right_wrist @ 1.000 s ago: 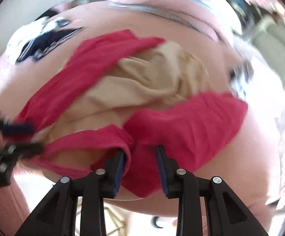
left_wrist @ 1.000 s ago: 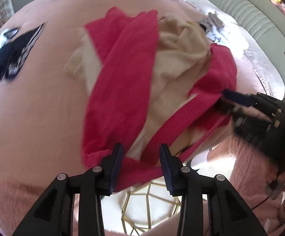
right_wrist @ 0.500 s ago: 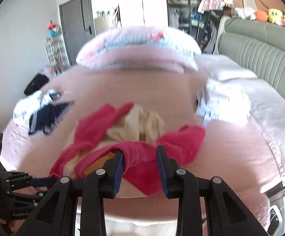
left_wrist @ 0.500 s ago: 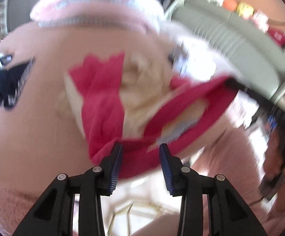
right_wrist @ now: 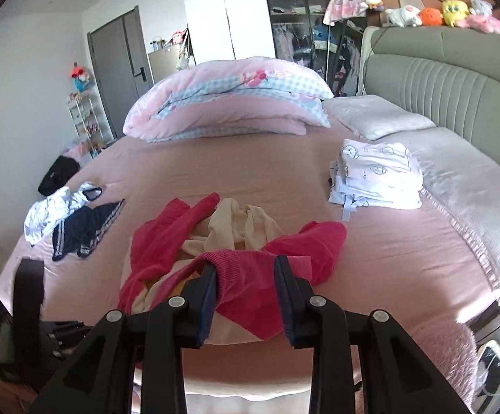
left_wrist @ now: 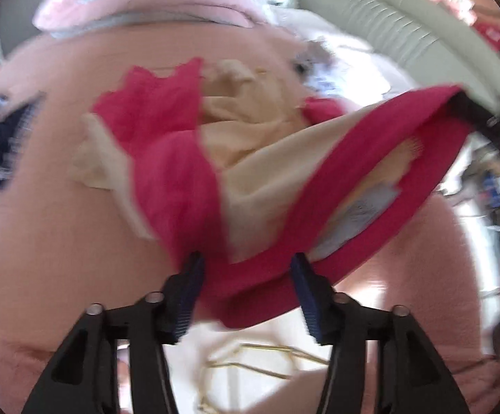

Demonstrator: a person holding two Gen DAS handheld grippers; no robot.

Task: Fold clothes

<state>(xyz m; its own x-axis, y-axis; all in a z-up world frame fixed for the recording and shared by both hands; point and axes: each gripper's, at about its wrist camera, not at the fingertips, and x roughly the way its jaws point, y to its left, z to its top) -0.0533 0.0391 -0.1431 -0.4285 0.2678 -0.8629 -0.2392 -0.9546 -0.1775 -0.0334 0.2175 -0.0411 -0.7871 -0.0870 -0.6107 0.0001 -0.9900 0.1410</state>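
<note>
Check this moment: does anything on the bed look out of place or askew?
Yes: a navy and white garment heap lies crumpled at the bed's left edge, unlike the folded stack near the headboard.

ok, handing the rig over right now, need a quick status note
Left gripper: jaws opening, the red garment's hem is between them.
Right gripper: shut on the red garment, lifted off the pink bed.
The red garment, cream inside, is bunched and unfolded at the near edge.
Done: folded white stack near the headboard.
Left: the red garment, then the navy and white clothes on the far left.
</note>
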